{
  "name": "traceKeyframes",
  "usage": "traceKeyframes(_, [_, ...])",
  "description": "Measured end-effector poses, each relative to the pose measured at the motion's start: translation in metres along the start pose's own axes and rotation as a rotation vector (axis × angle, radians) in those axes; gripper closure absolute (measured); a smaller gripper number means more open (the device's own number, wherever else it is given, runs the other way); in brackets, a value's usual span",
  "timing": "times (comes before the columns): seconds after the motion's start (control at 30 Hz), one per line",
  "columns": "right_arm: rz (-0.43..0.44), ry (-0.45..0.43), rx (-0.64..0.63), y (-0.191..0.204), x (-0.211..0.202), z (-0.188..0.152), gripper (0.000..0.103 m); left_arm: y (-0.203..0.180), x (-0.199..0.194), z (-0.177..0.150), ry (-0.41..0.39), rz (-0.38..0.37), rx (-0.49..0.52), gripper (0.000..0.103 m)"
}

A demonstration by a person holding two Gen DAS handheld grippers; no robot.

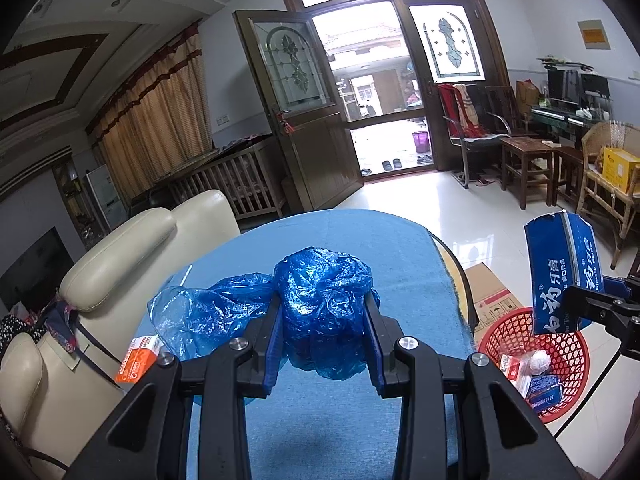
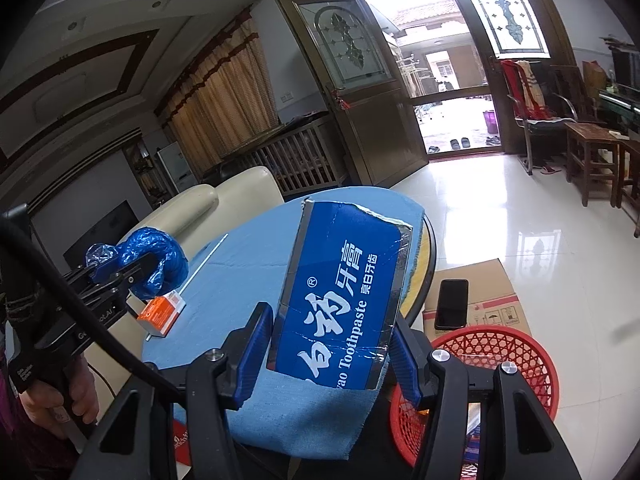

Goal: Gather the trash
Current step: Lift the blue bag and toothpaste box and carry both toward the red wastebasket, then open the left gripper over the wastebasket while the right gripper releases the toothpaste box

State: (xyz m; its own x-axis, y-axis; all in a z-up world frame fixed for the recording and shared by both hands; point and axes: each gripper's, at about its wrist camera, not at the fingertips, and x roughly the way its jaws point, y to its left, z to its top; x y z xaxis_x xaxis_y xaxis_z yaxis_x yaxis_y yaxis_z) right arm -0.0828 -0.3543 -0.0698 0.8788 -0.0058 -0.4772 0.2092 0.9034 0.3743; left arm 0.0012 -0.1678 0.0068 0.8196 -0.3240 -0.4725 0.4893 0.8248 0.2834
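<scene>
Trash is what we hold in both grippers now. Our left gripper [image 1: 325, 320] is clamped on a crumpled blue plastic bag [image 1: 324, 300], and its loose tail hangs to the left, over the bench [image 1: 400, 248] with the blue cloth. Our right gripper [image 2: 326, 354] is clamped on a torn blue toothpaste box [image 2: 344, 296], which stands nearly upright between the pads, approx. above the near edge of the bench.

The red basket [image 2: 520, 344] sits on the floor just beside the bench, on the right, w/ some trash already inside. In the left view the box hangs near above its rim.

On handling, we judge: the bag is very light, soft and slippery. It squeezes small, so a grip on the dense bunched middle is best; the thin tail would slip out or tear. The box is light, thin cardboard, already ripped at the top. It is stiff only along the edges, so we take it across the narrow sides, low on the body, not too hard, or it folds flat.

An orange small box [image 1: 138, 360] and a thin white stick [image 2: 204, 264] are not yet collected from the bench. A phone [image 2: 452, 304] lies on a cardboard carton [image 2: 496, 280] behind the basket; we think it is no trash.
</scene>
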Motion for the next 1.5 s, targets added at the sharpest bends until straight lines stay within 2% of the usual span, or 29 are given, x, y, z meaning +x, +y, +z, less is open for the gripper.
traceKeyframes(0.63, [-0.042, -0.007, 0.090, -0.044, -0.015, -0.004, 0.044, -0.049, 0.010, 0.006, 0.021, -0.052, 0.084, 0.066])
traceKeyframes(0.93, [-0.091, -0.008, 0.157, -0.079, -0.021, -0.010, 0.043, -0.087, 0.022, 0.007, 0.058, -0.116, 0.142, 0.066])
traceKeyframes(1.07, [-0.145, 0.016, 0.200, -0.103, -0.016, -0.019, 0.043, -0.114, 0.032, 0.004, 0.092, -0.181, 0.175, 0.066])
traceKeyframes(1.2, [-0.166, 0.039, 0.256, -0.133, -0.010, -0.031, 0.043, -0.146, 0.052, -0.004, 0.154, -0.310, 0.182, 0.066])
traceKeyframes(1.3, [-0.160, 0.073, 0.331, -0.163, 0.002, -0.042, 0.044, -0.172, 0.076, -0.014, 0.232, -0.423, 0.183, 0.065])
traceKeyframes(1.37, [-0.141, 0.102, 0.415, -0.184, 0.009, -0.051, 0.044, -0.189, 0.089, -0.023, 0.284, -0.492, 0.201, 0.063])
traceKeyframes(1.43, [-0.142, 0.108, 0.463, -0.198, 0.007, -0.059, 0.044, -0.199, 0.094, -0.029, 0.309, -0.515, 0.211, 0.061])
traceKeyframes(1.5, [-0.164, 0.099, 0.464, -0.205, 0.000, -0.059, 0.043, -0.203, 0.095, -0.030, 0.323, -0.535, 0.212, 0.052])
